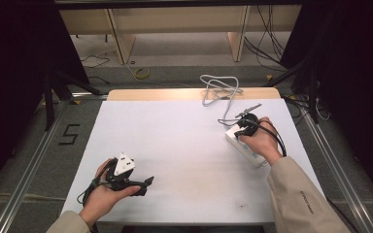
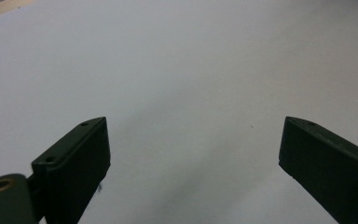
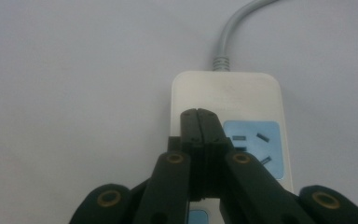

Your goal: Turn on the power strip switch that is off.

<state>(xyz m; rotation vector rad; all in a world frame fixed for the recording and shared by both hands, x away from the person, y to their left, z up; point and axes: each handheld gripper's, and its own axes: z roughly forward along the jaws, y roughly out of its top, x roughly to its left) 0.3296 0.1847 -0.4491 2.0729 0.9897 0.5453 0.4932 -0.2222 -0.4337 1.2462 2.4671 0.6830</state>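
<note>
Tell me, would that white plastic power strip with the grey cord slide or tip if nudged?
The white plastic power strip lies flat and low, so it probably slides rather than tips. Its grey cord sits in loose loops, so it likely flops and drags behind. The smooth white table suggests little grip.

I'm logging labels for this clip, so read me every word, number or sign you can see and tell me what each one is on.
"5": black mark on the floor left of the table.
Jacket sleeve: a line of small dark print, too small to read.
Power strip: no lettering can be made out on its white casing or its blue socket panels.
</note>
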